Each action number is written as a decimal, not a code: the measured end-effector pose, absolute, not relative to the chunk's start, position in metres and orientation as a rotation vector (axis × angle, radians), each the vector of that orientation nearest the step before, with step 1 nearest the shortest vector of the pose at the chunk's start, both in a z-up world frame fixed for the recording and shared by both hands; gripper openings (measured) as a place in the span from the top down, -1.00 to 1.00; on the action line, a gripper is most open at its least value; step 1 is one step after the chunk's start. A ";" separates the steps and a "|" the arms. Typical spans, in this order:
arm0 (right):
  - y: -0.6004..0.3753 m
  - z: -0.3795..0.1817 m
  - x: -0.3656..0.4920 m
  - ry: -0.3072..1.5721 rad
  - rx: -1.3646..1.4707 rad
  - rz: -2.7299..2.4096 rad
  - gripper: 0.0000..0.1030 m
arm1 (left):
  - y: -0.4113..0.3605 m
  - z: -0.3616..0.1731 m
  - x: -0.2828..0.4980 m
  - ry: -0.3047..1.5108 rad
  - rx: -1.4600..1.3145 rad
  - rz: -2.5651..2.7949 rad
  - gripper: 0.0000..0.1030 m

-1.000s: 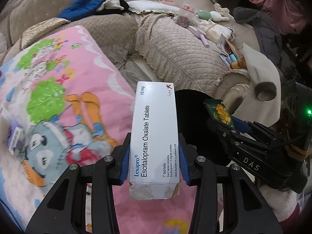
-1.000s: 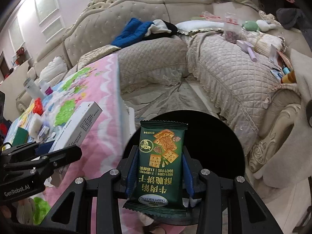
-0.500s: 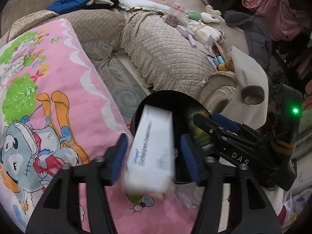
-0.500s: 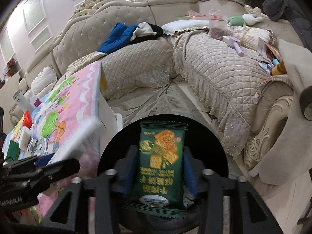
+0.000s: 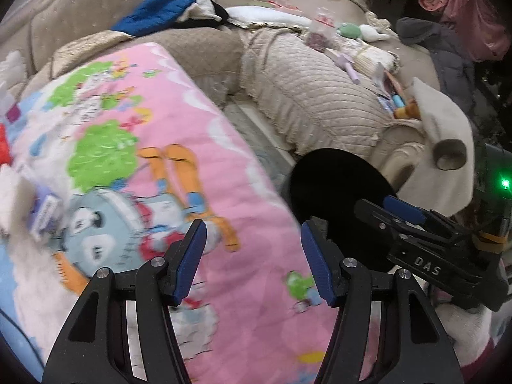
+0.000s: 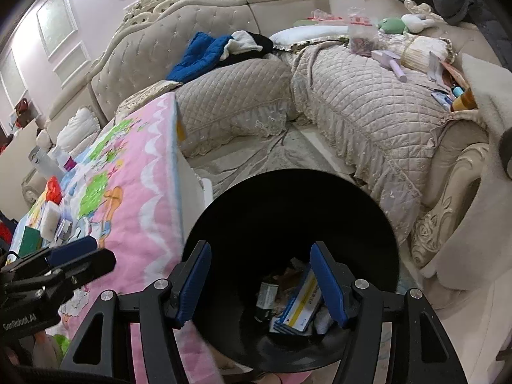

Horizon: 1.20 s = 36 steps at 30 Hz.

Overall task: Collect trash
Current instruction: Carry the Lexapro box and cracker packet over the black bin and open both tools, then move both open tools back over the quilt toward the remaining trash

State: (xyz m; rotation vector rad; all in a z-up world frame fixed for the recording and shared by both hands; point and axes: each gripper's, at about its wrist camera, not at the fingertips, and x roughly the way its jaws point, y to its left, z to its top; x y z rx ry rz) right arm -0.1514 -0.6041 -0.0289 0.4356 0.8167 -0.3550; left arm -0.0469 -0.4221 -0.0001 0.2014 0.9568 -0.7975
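Note:
A black round bin (image 6: 288,198) stands on the floor beside the table under a pink cartoon blanket (image 5: 153,134). My right gripper (image 6: 260,248) hangs over the bin's mouth, its jaws opening with nothing between them. At the bin's bottom lie a white, blue and yellow box (image 6: 300,304) and a dark green packet (image 6: 267,294) among other scraps. My left gripper (image 5: 252,227) is open and empty above the blanket's near edge, with the bin (image 5: 336,176) just to its right. A small box (image 5: 44,211) lies on the blanket at the left.
A beige quilted sofa (image 6: 352,102) wraps around the back and right, carrying blue clothing (image 6: 198,54), a plush toy (image 6: 393,24) and small clutter. Several boxes and bottles (image 6: 51,217) crowd the table's far left end. A strip of floor (image 6: 272,153) separates sofa and bin.
Both grippers opened. The white tablet box left the left gripper and the green biscuit packet left the right one; both are gone from the jaws. The left gripper swung left, back over the blanket.

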 end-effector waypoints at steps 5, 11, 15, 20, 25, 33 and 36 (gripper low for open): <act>-0.585 -0.025 -0.144 0.825 0.418 -0.323 -0.21 | -0.399 0.004 -0.044 0.919 0.217 -0.740 -0.17; -0.559 -0.016 -0.132 0.821 0.397 -0.273 -0.21 | -0.370 0.012 -0.034 0.902 0.200 -0.679 -0.17; -0.537 -0.013 -0.119 0.827 0.377 -0.226 -0.22 | -0.348 0.020 -0.029 0.888 0.187 -0.642 -0.17; -0.510 -0.011 -0.099 0.840 0.354 -0.169 -0.25 | -0.319 0.031 -0.022 0.873 0.167 -0.594 -0.17; -0.479 -0.007 -0.080 0.844 0.324 -0.110 -0.27 | -0.285 0.041 -0.016 0.851 0.162 -0.538 -0.17; -0.435 -0.003 -0.056 0.852 0.285 -0.035 -0.32 | -0.228 0.042 -0.004 0.849 0.127 -0.443 -0.17; -0.417 -0.004 -0.049 0.863 0.265 -0.010 -0.34 | -0.211 0.037 0.001 0.862 0.107 -0.418 -0.17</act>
